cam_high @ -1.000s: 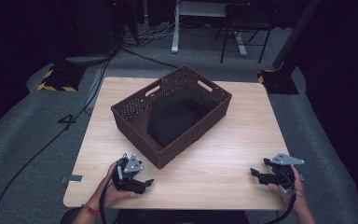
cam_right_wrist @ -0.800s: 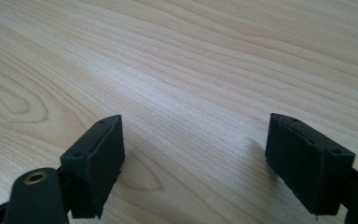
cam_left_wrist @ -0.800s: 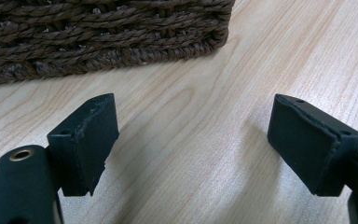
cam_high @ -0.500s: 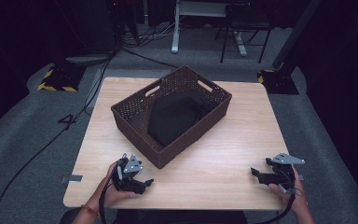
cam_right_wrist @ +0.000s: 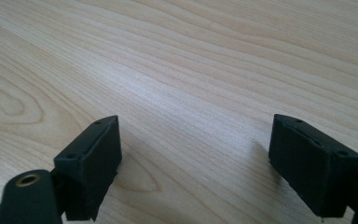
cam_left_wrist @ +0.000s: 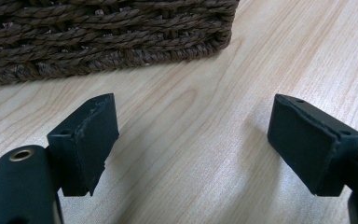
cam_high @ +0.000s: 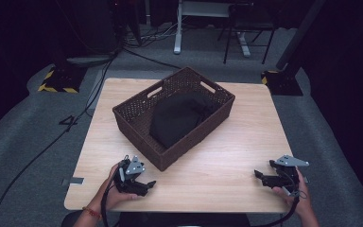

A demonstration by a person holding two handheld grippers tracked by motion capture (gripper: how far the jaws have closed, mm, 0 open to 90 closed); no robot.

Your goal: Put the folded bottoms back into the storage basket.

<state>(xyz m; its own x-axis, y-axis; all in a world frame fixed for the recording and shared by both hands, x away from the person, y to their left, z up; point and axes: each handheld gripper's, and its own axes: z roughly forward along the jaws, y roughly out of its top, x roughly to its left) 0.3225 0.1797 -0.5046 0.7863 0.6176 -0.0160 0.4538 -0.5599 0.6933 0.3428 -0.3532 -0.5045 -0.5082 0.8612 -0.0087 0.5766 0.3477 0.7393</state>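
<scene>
Basket (cam_high: 137, 113) with a black bag (cam_high: 177, 118) sits mid-table (cam_high: 246, 142); left gripper (cam_high: 147, 184) and right gripper (cam_high: 259, 175) rest near the front edge, jaws apart.

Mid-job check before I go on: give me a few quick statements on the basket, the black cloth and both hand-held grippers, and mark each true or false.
1. The black cloth lies inside the woven basket. True.
2. The left hand-held gripper is shut on the basket's rim. False: its jaws stand open over bare table, with the basket's corner just ahead of them.
3. The right hand-held gripper is open and holds nothing. True.
4. The basket sits at the table's near right corner. False: it sits slantwise around the middle, towards the far side.
5. Both grippers are near the table's front edge. True.
</scene>
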